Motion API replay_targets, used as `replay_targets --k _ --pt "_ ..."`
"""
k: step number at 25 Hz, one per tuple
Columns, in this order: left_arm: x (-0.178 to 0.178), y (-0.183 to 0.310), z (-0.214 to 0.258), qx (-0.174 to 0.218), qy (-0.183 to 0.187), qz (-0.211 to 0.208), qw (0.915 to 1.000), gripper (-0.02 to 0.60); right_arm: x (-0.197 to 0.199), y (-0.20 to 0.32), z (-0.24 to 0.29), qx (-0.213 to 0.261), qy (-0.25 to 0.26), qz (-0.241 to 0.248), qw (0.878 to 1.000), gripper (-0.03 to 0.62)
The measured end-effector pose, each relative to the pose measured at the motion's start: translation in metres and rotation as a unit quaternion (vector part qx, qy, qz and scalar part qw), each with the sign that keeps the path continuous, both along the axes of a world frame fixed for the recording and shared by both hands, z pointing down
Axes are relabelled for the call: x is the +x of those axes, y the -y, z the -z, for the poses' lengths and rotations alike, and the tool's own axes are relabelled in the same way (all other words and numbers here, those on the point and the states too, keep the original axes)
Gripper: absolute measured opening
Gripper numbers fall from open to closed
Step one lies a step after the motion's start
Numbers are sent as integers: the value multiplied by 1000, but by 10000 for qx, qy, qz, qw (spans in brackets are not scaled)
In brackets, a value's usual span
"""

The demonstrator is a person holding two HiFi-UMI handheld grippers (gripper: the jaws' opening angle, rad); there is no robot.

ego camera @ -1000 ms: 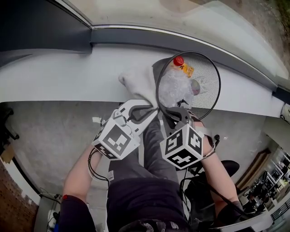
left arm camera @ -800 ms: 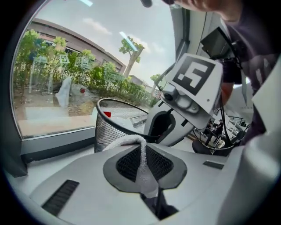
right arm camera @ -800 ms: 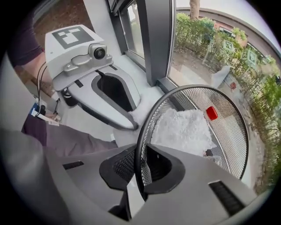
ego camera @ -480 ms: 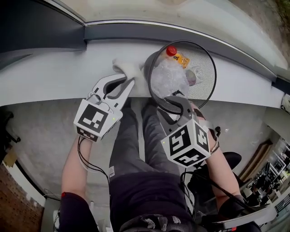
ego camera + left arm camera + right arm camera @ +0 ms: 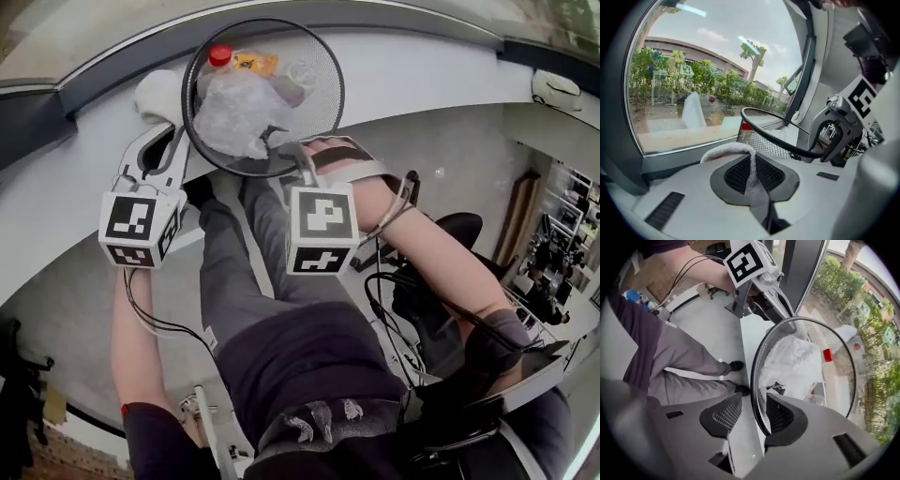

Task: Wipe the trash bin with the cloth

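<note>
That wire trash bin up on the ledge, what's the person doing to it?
A person with a gripper in each hand is getting set to wipe the wire trash bin, which stands on a white window ledge with plastic rubbish inside. The left gripper is clamped on a white cloth, close by the bin's side. The right gripper straddles the bin's rim, but its jaws have just been opening, so the pads are not pinching it now.
</note>
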State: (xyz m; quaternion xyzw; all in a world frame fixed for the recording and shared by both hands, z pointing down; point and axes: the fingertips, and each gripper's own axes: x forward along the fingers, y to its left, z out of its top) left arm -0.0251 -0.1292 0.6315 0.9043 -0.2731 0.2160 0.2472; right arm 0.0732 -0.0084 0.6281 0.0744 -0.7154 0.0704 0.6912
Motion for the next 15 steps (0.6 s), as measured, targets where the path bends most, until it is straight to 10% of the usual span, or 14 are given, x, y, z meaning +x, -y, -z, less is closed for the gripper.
replay_targets --k 3,15 --pt "5 -20 3 -170 -11 -69 9998 25 -12 3 1 -146 130 -63 9998 38" --pt "60 -125 5 -958 -634 -926 9891 26 -58 10 4 -394 604 -571 9958 38"
